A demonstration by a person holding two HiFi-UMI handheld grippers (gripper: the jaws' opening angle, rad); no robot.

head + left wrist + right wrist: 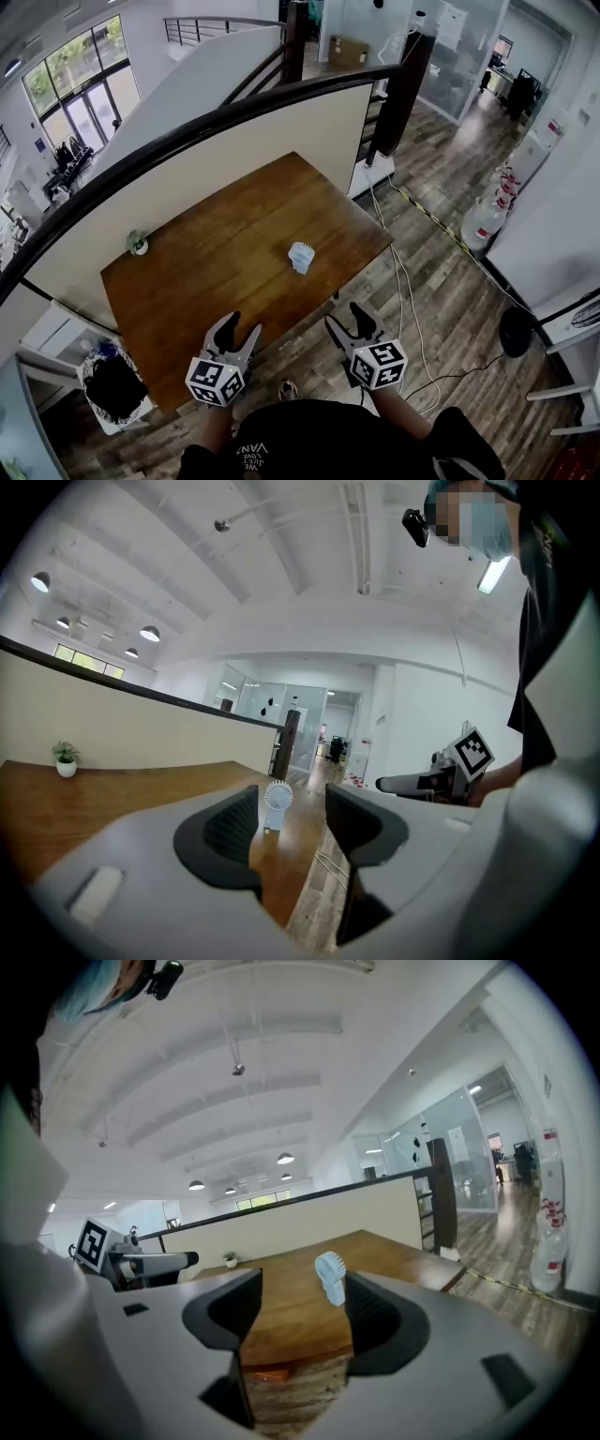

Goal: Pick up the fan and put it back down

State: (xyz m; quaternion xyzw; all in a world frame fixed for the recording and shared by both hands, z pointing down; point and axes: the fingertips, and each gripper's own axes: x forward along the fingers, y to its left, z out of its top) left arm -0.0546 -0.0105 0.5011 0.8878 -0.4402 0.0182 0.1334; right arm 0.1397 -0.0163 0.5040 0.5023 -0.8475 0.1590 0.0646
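A small white fan stands upright on the wooden table, toward its right side. It shows between the jaws in the left gripper view as the fan and in the right gripper view as the fan, well ahead of both. My left gripper hangs open over the table's near edge. My right gripper is open too, just off the near edge above the floor. Neither holds anything.
A small potted plant sits at the table's far left corner by the low wall. A cable runs across the wood floor on the right. A bin with a black bag stands at the lower left.
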